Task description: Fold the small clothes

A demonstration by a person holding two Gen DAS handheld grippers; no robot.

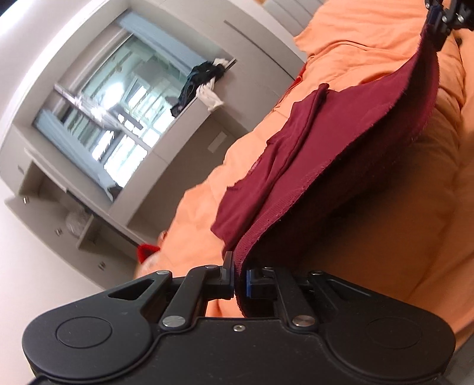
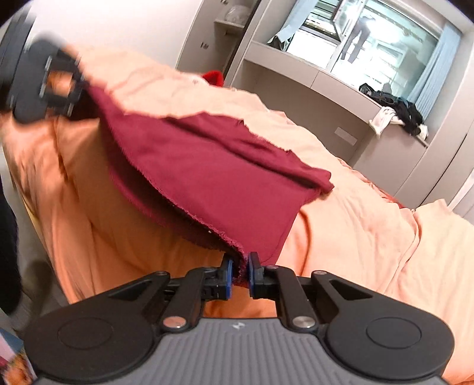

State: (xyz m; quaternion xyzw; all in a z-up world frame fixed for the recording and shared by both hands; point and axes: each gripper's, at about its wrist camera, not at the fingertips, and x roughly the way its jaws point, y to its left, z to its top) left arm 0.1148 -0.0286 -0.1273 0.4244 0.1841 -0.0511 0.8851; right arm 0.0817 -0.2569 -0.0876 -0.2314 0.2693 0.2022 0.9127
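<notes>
A dark red garment (image 1: 296,165) hangs stretched above an orange bed cover (image 1: 370,44), held by one hemmed edge at two corners. My left gripper (image 1: 239,281) is shut on one corner, the cloth pinched between its pads. In the right wrist view the same red garment (image 2: 213,174) runs from my right gripper (image 2: 240,272), shut on its near corner, up to the left gripper (image 2: 68,88) at the top left. The right gripper (image 1: 441,20) also shows at the top right of the left wrist view, gripping the far corner. The far part of the garment rests on the cover.
The orange cover (image 2: 355,231) spreads over the whole bed. A grey window ledge (image 2: 331,80) holds a pile of dark and white clothes (image 2: 397,112). A small red item (image 2: 213,77) lies at the bed's far edge. Grey cabinets (image 1: 59,207) line the wall.
</notes>
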